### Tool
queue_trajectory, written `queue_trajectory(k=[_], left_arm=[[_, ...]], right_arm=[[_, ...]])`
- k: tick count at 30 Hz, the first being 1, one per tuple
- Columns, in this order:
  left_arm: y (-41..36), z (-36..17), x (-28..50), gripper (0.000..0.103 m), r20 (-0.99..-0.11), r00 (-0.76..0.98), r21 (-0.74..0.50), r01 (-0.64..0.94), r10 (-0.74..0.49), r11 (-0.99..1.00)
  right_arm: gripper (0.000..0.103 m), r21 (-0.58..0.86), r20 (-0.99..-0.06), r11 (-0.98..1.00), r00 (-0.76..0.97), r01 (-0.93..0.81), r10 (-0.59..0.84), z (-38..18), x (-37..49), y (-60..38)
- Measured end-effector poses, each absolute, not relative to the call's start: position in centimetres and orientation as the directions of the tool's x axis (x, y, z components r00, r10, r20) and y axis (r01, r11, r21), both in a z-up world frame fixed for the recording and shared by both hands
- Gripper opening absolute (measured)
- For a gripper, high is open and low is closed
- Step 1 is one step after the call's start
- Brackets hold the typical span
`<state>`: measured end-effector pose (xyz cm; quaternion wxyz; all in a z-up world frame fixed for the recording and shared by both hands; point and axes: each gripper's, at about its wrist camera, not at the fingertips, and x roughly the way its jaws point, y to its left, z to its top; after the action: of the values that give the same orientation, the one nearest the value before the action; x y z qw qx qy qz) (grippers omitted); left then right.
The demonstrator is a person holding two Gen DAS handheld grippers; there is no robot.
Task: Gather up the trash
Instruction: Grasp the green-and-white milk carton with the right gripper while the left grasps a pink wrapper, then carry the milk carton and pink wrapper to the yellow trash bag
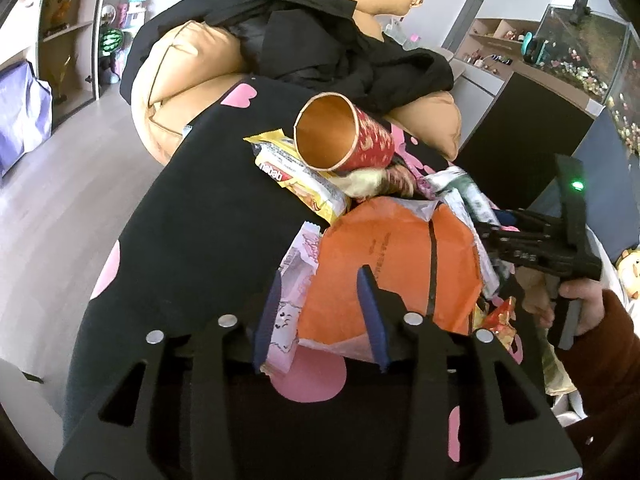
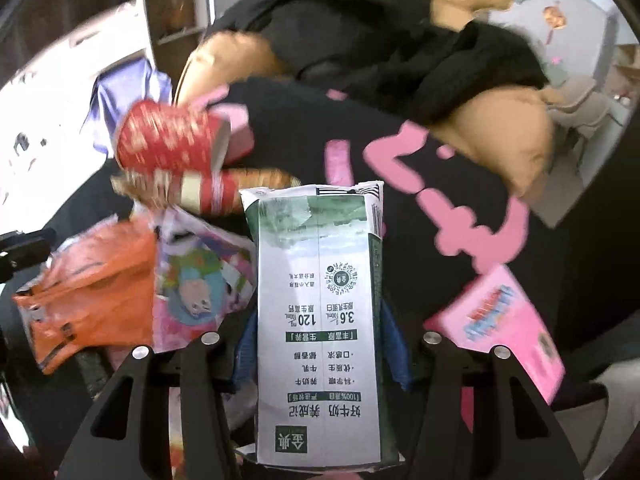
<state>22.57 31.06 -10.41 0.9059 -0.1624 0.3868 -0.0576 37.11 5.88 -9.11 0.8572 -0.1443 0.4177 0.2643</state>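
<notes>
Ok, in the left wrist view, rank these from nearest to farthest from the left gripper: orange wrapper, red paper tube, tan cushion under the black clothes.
1. Orange wrapper: lies right at the left gripper, under its right finger.
2. Red paper tube: beyond the wrapper, open end toward the camera.
3. Tan cushion: farthest, upper left, behind the black blanket.

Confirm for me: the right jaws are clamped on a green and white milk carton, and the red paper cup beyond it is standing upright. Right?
Not quite. The right wrist view shows the red paper cup lying on its side, not upright. The right gripper does clamp the green and white milk carton.
</notes>
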Motion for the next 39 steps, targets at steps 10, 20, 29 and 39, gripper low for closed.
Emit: queue_trajectory(k=[10,20,29,39], left_arm=[[32.5,-10.9,23.8,0.039,-0.726,0.664,-0.294,-0.067,-0.177,0.954],[29.6,-12.6,25.4,0.020,-0.797,0.593,-0.159,-0.018,-0.118,0.987],[29.7,-10.2,24.1,0.016,-0.745,0.655,-0.184,-0.023,-0.124,0.983],[29.0,-8.3,23.6,0.016,-0.703,0.690,-0.243,-0.008,-0.171,0.970]], right_arm=[[0.050,0.042,-0.723,0.862,0.580,-0.505,0.376,-5.8,32.4,0.0],[0.050,-0.021,-0.749,0.859,0.577,-0.512,0.326,-7.9,29.6,-0.2],[0.050,0.035,-0.807,0.894,0.514,-0.448,0.290,-11.9,29.8,-2.2],[0.062,0.071,-0.863,0.882,0.415,-0.466,0.289,-13.9,31.1,-1.9]])
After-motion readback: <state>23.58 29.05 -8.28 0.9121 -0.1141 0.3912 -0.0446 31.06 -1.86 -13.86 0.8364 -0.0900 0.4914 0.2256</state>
